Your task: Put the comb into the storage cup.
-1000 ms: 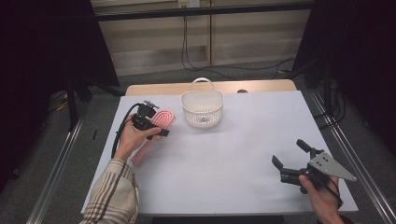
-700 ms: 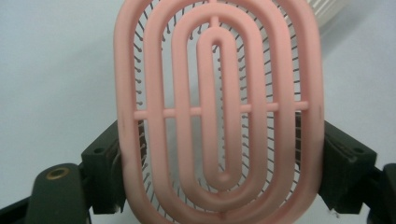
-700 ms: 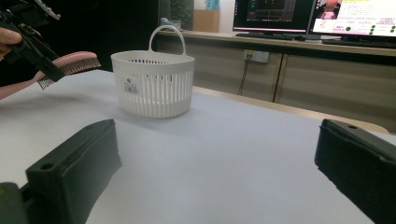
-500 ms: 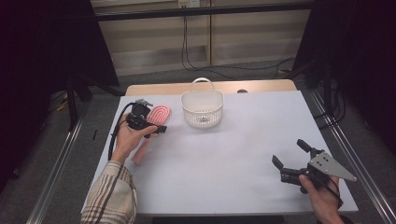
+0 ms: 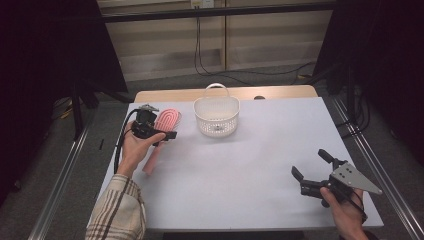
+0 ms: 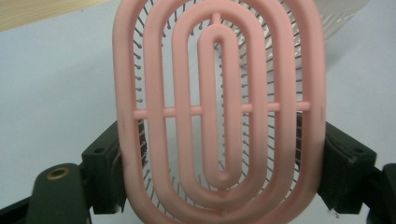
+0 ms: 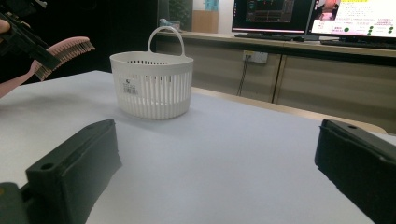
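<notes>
We've got a beige-and-brown plaid sleeve (image 5: 117,212) on our left arm. Both grippers are chunky black plastic; the right gripper (image 5: 311,170) carries a grey triangular plate, and the left gripper (image 5: 159,134) trails a black cable.

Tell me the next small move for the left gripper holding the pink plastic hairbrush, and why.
Probably carry it toward the white slatted plastic basket. The left gripper is shut across the pink plastic hairbrush head and has it lifted off the white table, bristles down, with the basket open-topped just beside it. The right gripper rests open, far away.
</notes>
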`<state>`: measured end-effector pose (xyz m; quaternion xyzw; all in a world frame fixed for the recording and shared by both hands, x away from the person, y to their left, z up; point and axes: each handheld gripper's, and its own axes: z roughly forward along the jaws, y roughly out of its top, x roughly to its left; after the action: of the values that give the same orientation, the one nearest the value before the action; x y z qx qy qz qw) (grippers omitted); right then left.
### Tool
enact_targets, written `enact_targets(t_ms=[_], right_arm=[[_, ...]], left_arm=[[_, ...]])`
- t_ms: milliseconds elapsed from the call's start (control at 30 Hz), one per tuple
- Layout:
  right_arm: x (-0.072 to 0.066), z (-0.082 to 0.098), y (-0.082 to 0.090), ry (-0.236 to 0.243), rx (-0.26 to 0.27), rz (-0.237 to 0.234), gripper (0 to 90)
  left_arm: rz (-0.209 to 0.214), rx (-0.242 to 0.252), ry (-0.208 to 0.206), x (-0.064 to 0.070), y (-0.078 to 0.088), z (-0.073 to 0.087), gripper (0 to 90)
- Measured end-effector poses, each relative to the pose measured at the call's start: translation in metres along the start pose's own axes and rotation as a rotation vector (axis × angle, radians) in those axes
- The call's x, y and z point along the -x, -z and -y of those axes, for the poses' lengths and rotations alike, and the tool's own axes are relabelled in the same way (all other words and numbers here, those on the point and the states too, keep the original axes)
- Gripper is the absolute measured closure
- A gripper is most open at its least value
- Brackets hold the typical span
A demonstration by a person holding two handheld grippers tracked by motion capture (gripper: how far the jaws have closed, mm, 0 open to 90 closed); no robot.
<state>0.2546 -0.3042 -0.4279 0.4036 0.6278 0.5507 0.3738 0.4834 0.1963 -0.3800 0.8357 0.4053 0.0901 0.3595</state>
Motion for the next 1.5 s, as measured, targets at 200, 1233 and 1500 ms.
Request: enact_targets(t_ms=[200, 1233, 1500], right_arm=[[0.000, 0.000, 0.000, -0.002, 0.000, 0.000, 0.0], [0.000, 0.000, 0.001, 0.000, 0.005, -0.004, 0.0], [0.000, 0.000, 0.001, -0.001, 0.007, -0.003, 0.0]], left_arm=[[-0.004, 0.034, 0.002, 0.001, 0.006, -0.001, 19.6], [-0.065, 0.294, -0.064, 0.019, 0.035, -0.007, 19.5], [-0.087, 0.348, -0.086, 0.024, 0.038, -0.009, 19.4]])
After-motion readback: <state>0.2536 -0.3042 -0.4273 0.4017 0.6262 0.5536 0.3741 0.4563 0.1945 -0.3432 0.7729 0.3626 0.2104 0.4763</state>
